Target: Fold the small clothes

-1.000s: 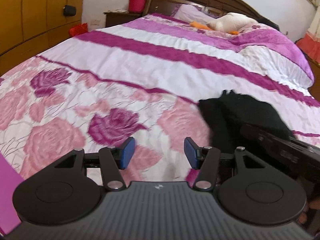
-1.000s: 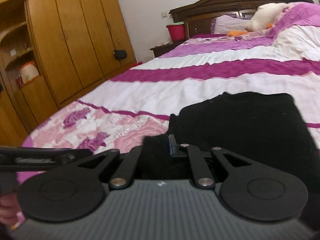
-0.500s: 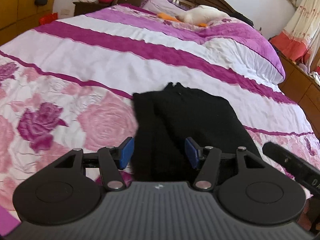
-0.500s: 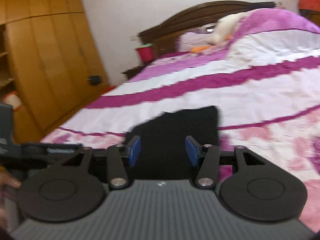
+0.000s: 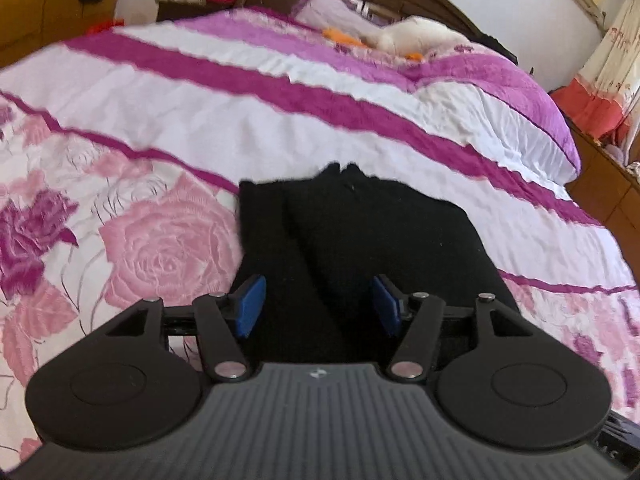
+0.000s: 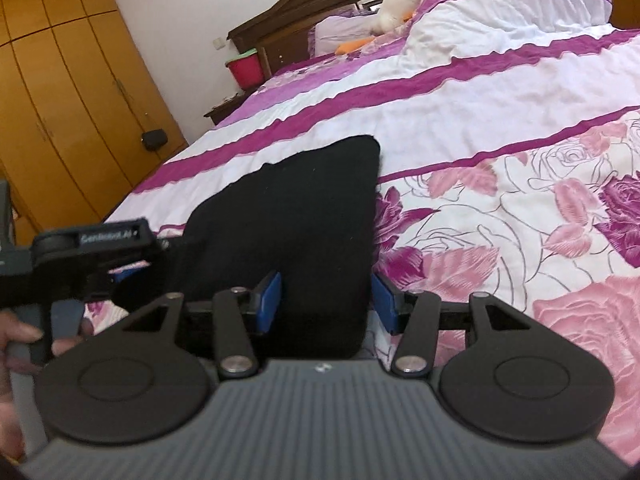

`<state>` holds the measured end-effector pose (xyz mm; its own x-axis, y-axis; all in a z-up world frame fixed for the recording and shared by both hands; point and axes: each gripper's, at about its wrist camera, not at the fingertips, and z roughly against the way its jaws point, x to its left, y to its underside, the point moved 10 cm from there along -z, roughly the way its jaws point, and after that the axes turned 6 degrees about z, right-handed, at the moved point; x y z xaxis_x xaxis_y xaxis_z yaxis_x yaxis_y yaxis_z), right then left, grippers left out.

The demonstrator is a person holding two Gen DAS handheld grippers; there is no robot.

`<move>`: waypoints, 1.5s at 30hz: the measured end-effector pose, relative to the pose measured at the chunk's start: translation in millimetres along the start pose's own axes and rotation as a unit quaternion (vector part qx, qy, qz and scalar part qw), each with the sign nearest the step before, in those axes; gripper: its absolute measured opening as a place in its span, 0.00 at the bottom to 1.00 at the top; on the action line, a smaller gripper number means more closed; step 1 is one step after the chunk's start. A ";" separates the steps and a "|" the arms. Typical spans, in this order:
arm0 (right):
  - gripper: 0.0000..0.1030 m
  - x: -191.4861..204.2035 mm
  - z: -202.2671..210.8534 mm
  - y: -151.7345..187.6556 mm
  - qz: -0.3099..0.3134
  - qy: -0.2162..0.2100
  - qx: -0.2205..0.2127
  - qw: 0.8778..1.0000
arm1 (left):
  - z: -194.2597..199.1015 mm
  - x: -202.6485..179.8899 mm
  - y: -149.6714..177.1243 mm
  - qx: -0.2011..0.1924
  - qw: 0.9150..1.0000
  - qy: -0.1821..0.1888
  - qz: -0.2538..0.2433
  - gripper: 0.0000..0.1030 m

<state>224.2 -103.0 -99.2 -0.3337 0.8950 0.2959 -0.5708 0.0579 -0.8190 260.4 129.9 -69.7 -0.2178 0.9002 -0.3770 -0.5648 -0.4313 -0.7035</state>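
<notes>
A small black garment (image 5: pixel 360 232) lies folded flat on the pink-and-white floral bedspread (image 5: pixel 168 248). My left gripper (image 5: pixel 318 306) hovers over its near left part, blue pads apart, nothing pressed between them. In the right wrist view the same garment (image 6: pixel 304 208) runs away from me as a dark slab. My right gripper (image 6: pixel 328 303) stands open over its near right edge, and the pads do not touch the cloth. The left gripper's body (image 6: pixel 88 240) shows at the left of that view, held by a hand (image 6: pixel 16 336).
A white plush toy (image 5: pixel 416 34) and a pillow lie by the dark wooden headboard (image 6: pixel 304 20). A red bucket (image 6: pixel 244 68) stands on the nightstand. Wooden wardrobes (image 6: pixel 60 100) line the left wall. A folded purple quilt (image 5: pixel 500 92) rises at the far right.
My right gripper was shut on the black garment's edge and has opened, letting it lie. Both grippers slid sideways and lower; the left one now stands over the garment instead of beside it.
</notes>
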 end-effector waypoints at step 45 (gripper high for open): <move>0.63 32.0 16.6 -15.2 0.034 -0.021 -0.034 0.999 | 23.2 41.3 -17.9 -0.048 0.998 -0.007 -0.030 0.50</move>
<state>209.7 -82.5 -69.0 -0.4019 0.8785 0.2582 -0.4937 0.0296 -0.8691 243.0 176.1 -58.7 -0.1977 0.9251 -0.3243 -0.4978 -0.3797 -0.7798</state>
